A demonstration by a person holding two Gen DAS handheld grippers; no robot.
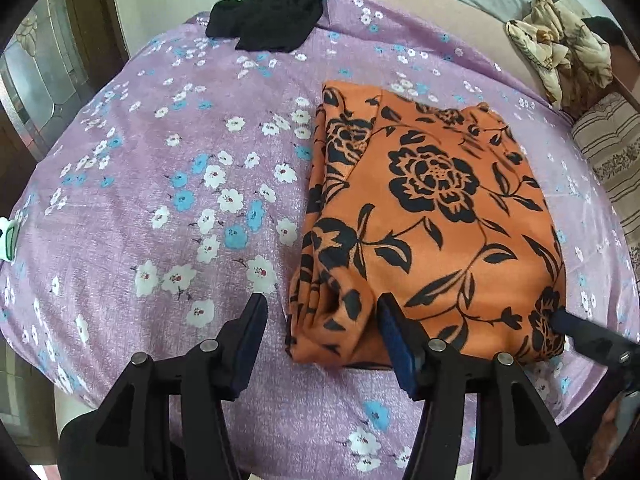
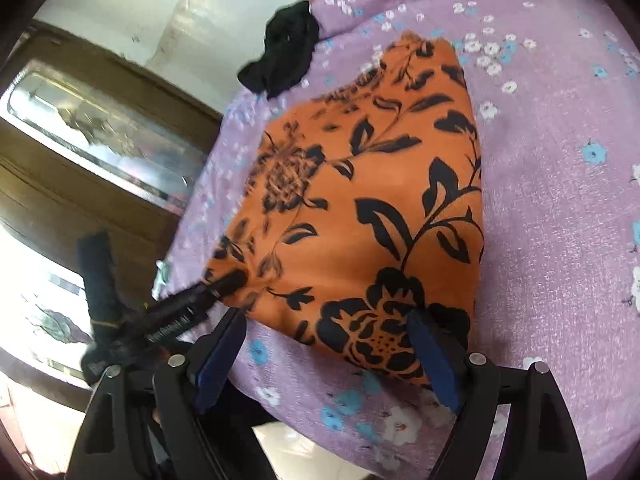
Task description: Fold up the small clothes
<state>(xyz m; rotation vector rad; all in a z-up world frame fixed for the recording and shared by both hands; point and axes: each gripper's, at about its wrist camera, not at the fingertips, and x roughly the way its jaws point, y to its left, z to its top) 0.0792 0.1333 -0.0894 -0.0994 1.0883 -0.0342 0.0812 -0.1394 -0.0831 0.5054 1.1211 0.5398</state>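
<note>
A folded orange cloth with black flowers lies flat on the purple flowered bedsheet. My left gripper is open at its near left corner: one finger stands on the sheet, the other over the cloth, and the folded edge lies loose between them. My right gripper is open wide at the near right corner, with the cloth's edge between the pads but not pinched. One right fingertip shows at that corner in the left wrist view. A left fingertip touches the cloth in the right wrist view.
A crumpled black garment lies at the far edge of the bed. A beige patterned cloth and a striped pillow sit at the far right. A wooden cabinet with glass stands beyond the bed's left side.
</note>
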